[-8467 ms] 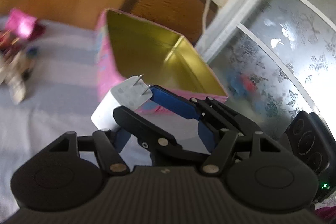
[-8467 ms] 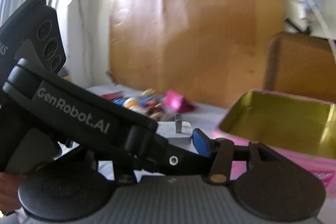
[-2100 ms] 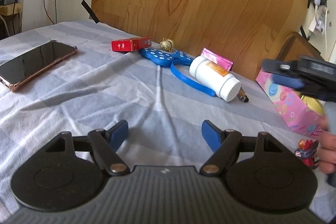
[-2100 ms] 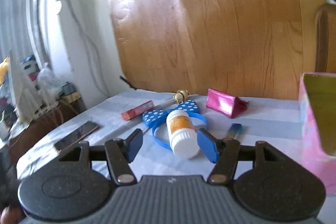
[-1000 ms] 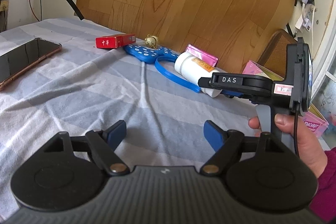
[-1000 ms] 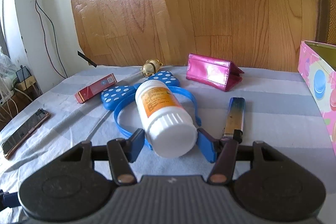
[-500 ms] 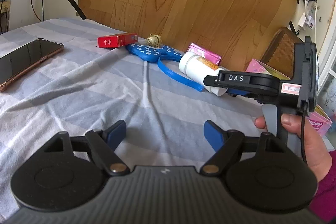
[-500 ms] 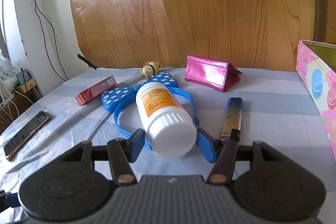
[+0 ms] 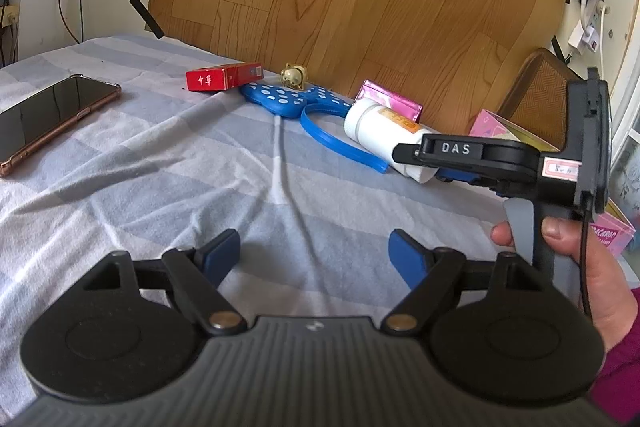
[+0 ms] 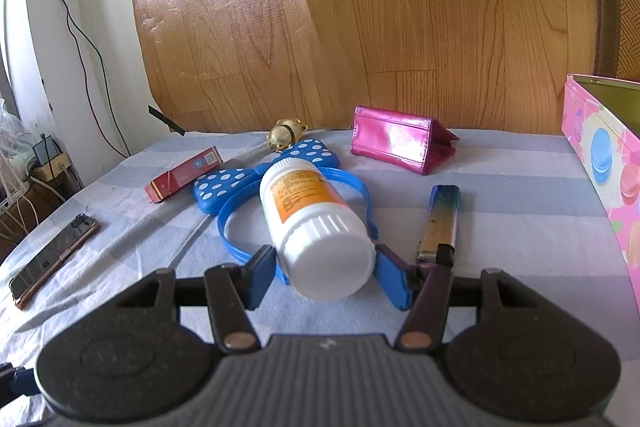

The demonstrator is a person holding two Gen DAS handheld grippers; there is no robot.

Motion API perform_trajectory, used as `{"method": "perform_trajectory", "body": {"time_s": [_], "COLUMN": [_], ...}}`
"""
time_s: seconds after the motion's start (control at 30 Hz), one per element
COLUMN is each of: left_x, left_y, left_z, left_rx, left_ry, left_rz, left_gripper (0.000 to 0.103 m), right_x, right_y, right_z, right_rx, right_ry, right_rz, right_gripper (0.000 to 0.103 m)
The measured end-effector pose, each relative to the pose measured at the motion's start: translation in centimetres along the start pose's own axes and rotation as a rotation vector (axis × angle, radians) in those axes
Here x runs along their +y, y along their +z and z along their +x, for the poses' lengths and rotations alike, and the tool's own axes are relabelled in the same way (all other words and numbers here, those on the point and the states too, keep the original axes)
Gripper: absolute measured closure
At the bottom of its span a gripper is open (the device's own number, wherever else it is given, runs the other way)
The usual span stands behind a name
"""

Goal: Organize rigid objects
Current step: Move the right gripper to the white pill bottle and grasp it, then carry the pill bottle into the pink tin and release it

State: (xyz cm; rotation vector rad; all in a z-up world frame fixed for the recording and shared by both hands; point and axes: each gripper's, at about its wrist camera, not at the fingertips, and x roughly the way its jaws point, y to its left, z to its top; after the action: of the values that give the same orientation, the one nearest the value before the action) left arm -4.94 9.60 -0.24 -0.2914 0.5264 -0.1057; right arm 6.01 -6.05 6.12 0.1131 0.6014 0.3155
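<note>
Right gripper (image 10: 326,273): jaws parted around the cap end of the white pill bottle (image 10: 316,227), pads just beside it on both sides, contact not certain; left gripper (image 9: 314,251) wide apart, holding nothing, over the bare striped sheet (image 9: 160,167). Bottle lies on its side mid-sheet, across the blue headband (image 10: 240,195). Outstanding, by judgement: bottle, lighter (image 10: 440,219), magenta purse (image 10: 400,145), red pack (image 10: 182,175), none yet in the pink tin (image 10: 600,143) at the right edge.
</note>
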Motion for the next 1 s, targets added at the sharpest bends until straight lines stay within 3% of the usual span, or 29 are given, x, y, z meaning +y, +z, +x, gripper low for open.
{"method": "perform_trajectory", "body": {"time_s": [0.23, 0.4, 0.67, 0.8, 0.93, 1.0], "left_x": [0.5, 1.5, 1.3, -0.8, -4.6, -5.9], "left_y": [0.0, 0.1, 0.6, 1.5, 3.2, 3.5], "left_z": [-0.1, -0.3, -0.7, -0.1, 2.2, 3.7], "left_rx": [-0.001, -0.007, 0.004, 0.024, 0.083, 0.118], "left_ry": [-0.017, -0.051, -0.16, -0.235, -0.197, -0.196], "left_rz": [-0.008, -0.053, -0.101, -0.176, -0.046, 0.009], "left_gripper": [0.018, 0.018, 0.014, 0.004, 0.0, 0.0], "right_x": [-1.6, -1.4, -1.7, -1.9, -1.8, -1.7], "right_y": [-2.2, -4.4, -7.1, -7.2, -7.2, -7.1], "right_z": [-4.0, -8.2, -13.3, -13.3, -12.9, -12.4], "right_rx": [0.017, 0.063, 0.067, 0.081, 0.087, 0.102], "right_ry": [0.0, 0.103, 0.228, 0.243, 0.255, 0.254], "right_rz": [0.024, -0.055, -0.194, -0.194, -0.216, -0.238], "right_gripper": [0.05, 0.057, 0.054, 0.052, 0.033, 0.033]}}
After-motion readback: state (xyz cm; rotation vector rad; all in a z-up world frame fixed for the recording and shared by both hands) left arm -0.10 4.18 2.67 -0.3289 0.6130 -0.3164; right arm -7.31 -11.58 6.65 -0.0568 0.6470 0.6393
